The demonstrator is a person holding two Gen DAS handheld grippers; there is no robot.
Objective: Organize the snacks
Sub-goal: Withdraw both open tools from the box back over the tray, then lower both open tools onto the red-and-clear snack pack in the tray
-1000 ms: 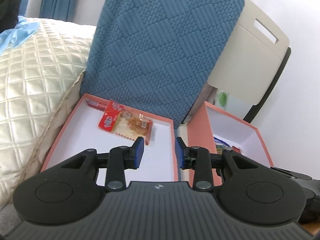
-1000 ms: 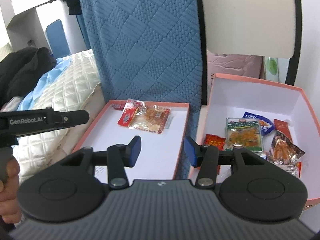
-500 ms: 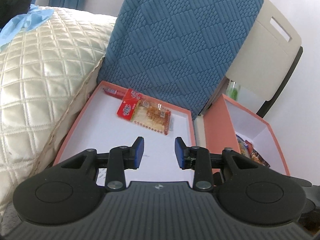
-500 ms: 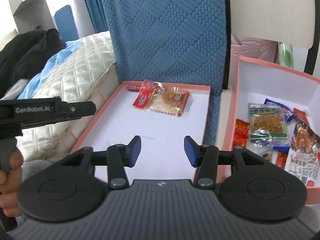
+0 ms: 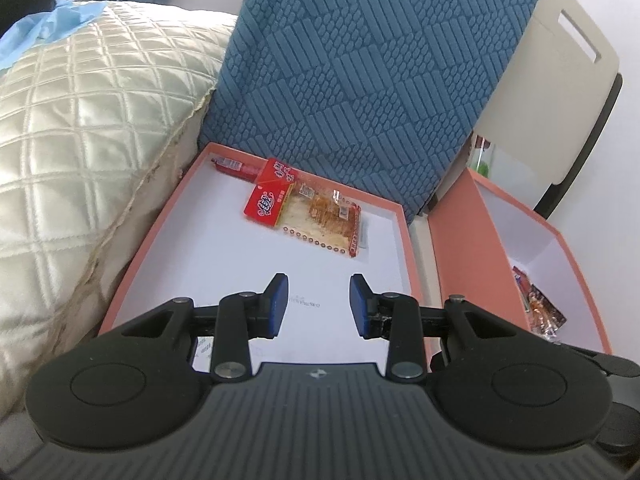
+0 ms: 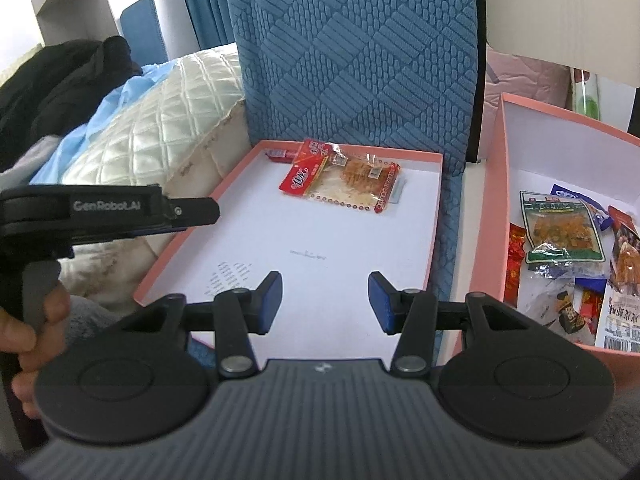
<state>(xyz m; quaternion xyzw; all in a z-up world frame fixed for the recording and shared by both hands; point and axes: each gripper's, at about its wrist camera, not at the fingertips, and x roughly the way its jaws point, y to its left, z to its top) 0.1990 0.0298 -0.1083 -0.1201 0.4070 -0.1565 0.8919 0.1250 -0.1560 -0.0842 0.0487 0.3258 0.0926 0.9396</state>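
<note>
The left gripper (image 5: 319, 305) pointed forward and downward, its blue-padded jaws parted with nothing between them. The right gripper (image 6: 325, 302) was tilted down likewise, its jaws set a little wider and also empty. In the right wrist view the left gripper appeared side-on at the left edge, and the left hand (image 6: 30, 322) was wrapped around its handle.

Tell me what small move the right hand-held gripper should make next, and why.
Probably swing toward the deep pink box and lower over the green snack packet. The right hand-held gripper is open and empty above the shallow tray, which holds only a few packets.
</note>
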